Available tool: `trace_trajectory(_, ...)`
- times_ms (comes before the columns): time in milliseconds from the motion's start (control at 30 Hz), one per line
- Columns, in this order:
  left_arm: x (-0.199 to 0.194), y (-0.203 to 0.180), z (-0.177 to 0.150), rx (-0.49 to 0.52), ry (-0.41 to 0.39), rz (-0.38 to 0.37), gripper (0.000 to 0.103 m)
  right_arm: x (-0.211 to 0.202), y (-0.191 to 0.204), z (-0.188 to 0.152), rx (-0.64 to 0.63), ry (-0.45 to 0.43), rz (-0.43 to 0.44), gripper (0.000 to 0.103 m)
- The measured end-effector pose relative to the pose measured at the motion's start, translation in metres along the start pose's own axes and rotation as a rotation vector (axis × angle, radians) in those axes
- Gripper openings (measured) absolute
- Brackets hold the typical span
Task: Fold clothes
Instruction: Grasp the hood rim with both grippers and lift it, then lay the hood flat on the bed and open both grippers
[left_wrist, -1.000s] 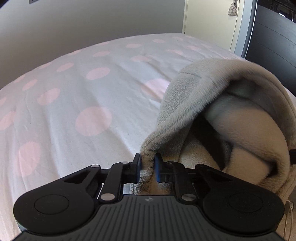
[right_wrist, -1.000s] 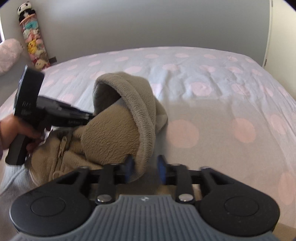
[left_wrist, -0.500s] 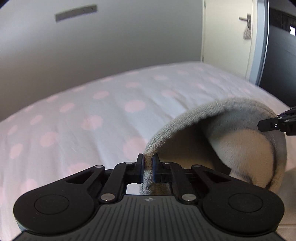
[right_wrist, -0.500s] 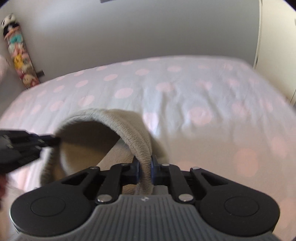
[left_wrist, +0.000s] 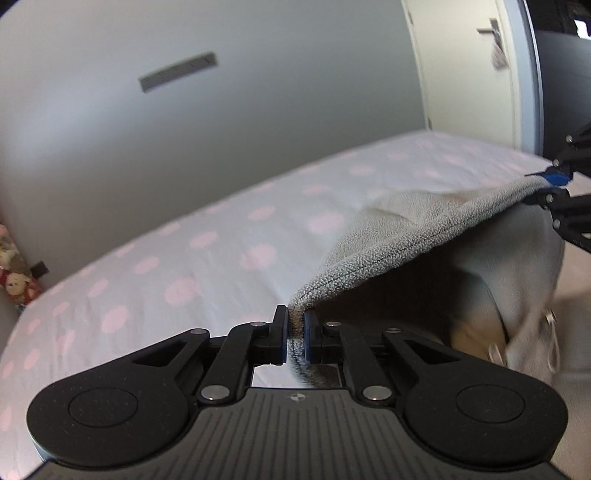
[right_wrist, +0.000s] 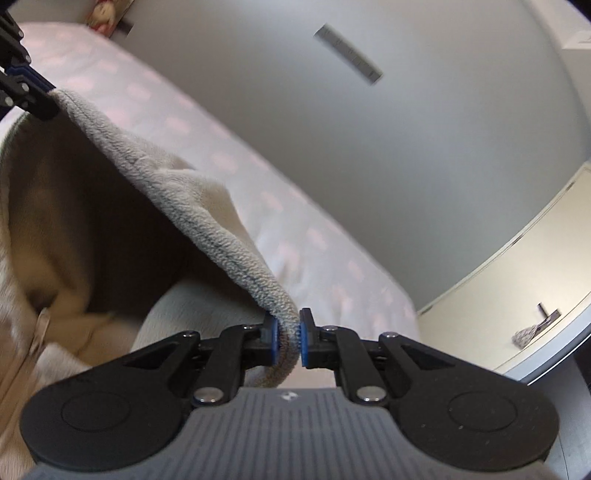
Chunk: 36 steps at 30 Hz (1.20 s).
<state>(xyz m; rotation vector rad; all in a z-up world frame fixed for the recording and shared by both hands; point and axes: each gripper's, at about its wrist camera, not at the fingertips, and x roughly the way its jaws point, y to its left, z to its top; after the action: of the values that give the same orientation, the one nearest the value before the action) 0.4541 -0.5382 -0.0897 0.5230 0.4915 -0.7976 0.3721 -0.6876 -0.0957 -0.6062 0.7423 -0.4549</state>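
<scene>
A beige-grey fleece garment (left_wrist: 413, 236) with a zipper hangs stretched between my two grippers above the bed. My left gripper (left_wrist: 295, 334) is shut on one end of its hemmed edge. My right gripper (right_wrist: 287, 338) is shut on the other end of the same edge (right_wrist: 177, 192). The right gripper also shows at the right of the left wrist view (left_wrist: 554, 184), and the left gripper at the top left of the right wrist view (right_wrist: 26, 88). The rest of the garment sags below the edge; its lower part is hidden.
The bed (left_wrist: 184, 258) has a white sheet with pink dots. A grey wall (left_wrist: 221, 110) stands behind it. A cream door with a handle (right_wrist: 535, 321) is on the right. Stuffed toys (left_wrist: 14, 273) sit at the bed's far left corner.
Both grippers have lifted and moved apart, pulling the garment's edge from a rounded loop into a taut line. Both views have tilted upward toward the wall.
</scene>
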Motion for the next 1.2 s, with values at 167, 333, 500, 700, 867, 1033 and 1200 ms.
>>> trace_trajectory(167,0.029,-0.016,-0.032,0.041,0.129,-0.072,0.007,0.016,0.014,-0.043,0.016,0.097,0.117,0.012)
trace_trajectory(333,0.040,-0.014,-0.052,0.024,0.193,-0.165,0.012,0.024,0.028,-0.072,0.034,0.139,0.224,0.013)
trace_trajectory(500,0.019,0.027,-0.051,-0.076,0.143,-0.241,0.036,0.009,-0.016,-0.084,0.225,0.120,0.298,0.047)
trace_trajectory(700,0.002,0.057,-0.067,-0.077,0.225,-0.262,0.045,-0.022,-0.063,-0.116,0.381,0.108,0.342,0.055)
trace_trajectory(867,0.007,0.051,-0.089,-0.073,0.317,-0.335,0.053,0.007,-0.074,-0.136,0.461,0.173,0.375,0.055)
trace_trajectory(1033,0.020,0.031,-0.100,-0.083,0.333,-0.378,0.060,0.041,-0.066,-0.143,0.513,0.173,0.478,0.074)
trace_trajectory(1200,0.025,0.014,-0.107,-0.086,0.292,-0.359,0.061,0.066,-0.037,-0.147,0.429,0.233,0.556,0.077)
